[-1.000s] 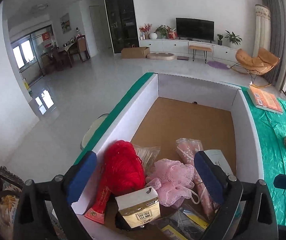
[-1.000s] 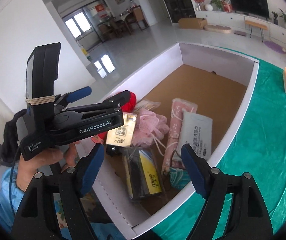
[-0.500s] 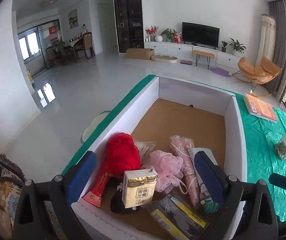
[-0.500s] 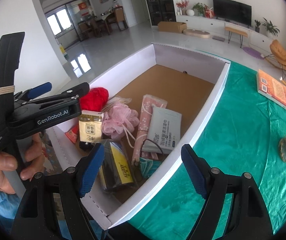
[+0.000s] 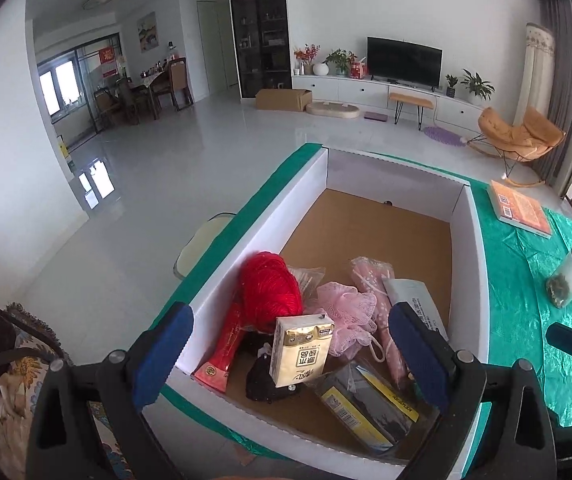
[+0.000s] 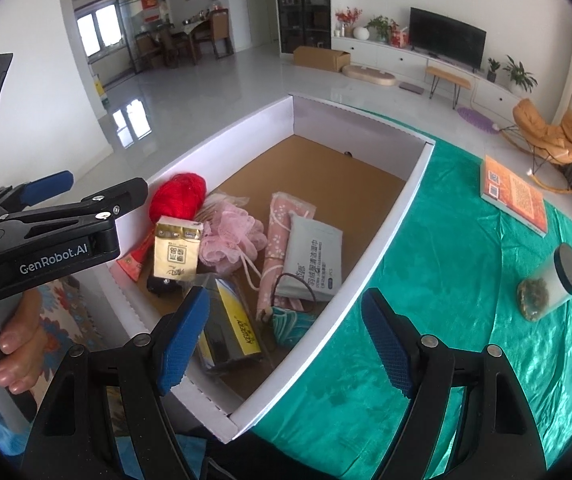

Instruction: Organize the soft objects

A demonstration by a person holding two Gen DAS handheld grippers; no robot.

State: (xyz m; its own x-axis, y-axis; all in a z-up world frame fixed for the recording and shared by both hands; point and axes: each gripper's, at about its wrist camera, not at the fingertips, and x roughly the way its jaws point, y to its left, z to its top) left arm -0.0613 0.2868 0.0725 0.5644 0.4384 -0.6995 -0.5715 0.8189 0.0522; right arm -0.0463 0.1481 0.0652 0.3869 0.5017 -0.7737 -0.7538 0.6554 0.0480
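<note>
A white cardboard box [image 5: 468, 248] with a brown floor sits on a green cloth. Its near end holds a red yarn ball [image 5: 270, 290], a pink mesh sponge [image 5: 346, 312], a tissue pack [image 5: 301, 350], a pink patterned pouch [image 6: 283, 228], a wipes pack [image 6: 313, 258] and a yellow-black packet [image 6: 229, 328]. My left gripper [image 5: 290, 356] is open and empty, held above the box's near edge. My right gripper [image 6: 281, 338] is open and empty above the box's near right corner. The left gripper's body [image 6: 45, 232] shows in the right wrist view.
The green cloth [image 6: 446, 280] covers the table to the right of the box. An orange book [image 6: 514, 196] and a jar lying on its side [image 6: 552, 284] rest on it. The box's far half shows bare brown floor [image 5: 370, 228].
Both grippers have drawn back and up from the box, so more of the box and its contents shows. The objects in the box have not moved.
</note>
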